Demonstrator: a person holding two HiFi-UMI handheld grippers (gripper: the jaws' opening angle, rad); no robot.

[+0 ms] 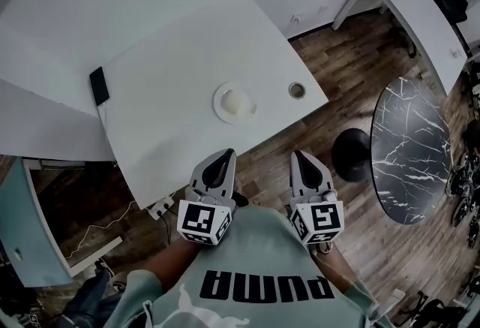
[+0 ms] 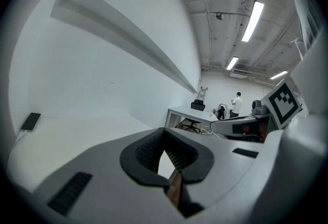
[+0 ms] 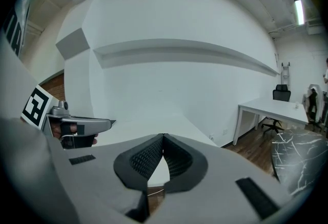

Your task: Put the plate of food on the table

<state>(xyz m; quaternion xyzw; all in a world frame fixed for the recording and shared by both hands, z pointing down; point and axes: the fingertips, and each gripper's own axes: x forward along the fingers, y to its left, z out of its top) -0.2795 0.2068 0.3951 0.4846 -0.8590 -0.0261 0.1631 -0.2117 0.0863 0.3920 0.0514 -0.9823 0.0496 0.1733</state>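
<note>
head view shows the plate of food [image 1: 235, 102] already sitting on the white desk [image 1: 165, 79], so the task looks done. left gripper [image 1: 223, 157] and right gripper [image 1: 302, 159] hover well apart from it, jaws pressed together, empty.

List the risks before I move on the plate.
The plate is white on a white table, so its rim is easy to misjudge. The small round container stands right of it; the right gripper might knock it. Its jaws and the left gripper's are together; reaching in now would push the plate.
</note>
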